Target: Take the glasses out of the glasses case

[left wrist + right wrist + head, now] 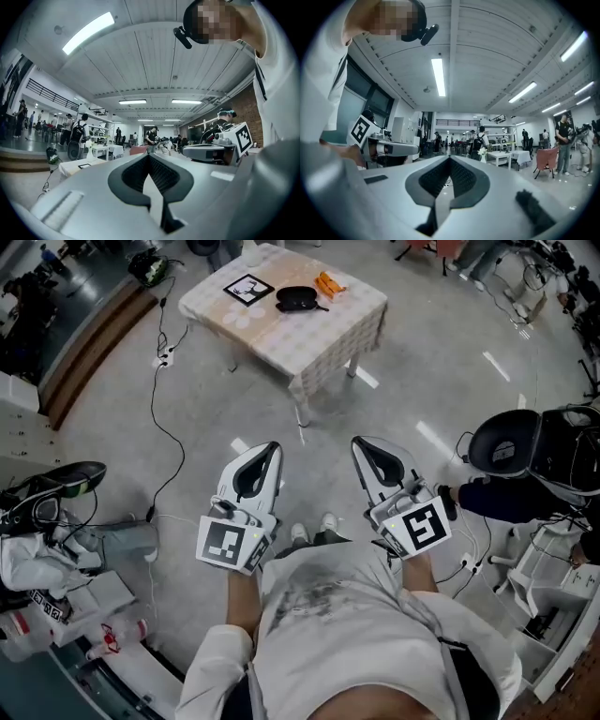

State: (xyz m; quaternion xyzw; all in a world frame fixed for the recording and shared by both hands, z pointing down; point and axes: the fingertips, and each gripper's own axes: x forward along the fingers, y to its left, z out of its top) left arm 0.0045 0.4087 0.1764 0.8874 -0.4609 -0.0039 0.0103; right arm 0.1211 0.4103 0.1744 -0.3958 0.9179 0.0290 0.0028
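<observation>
From the head view, the person stands well back from the bench (323, 334), so both tools are held close to the body, side by side and pointing ahead, probably a resting pose before the approach. The left tool (272, 448) and right tool (360, 442) each have their tips together with nothing between them. The dark glasses case (298, 299) lies on the bench between a marker card (248, 289) and a small orange thing (329, 283). It is too small to tell whether the lid is up, and no glasses show. In the left gripper view, the left tool (149, 157) points out across the room, jaws meeting at the tips and empty; the case cannot be made out. In the right gripper view, the right tool (450, 159) is likewise closed on nothing, and the bench is not clearly identifiable.
</observation>
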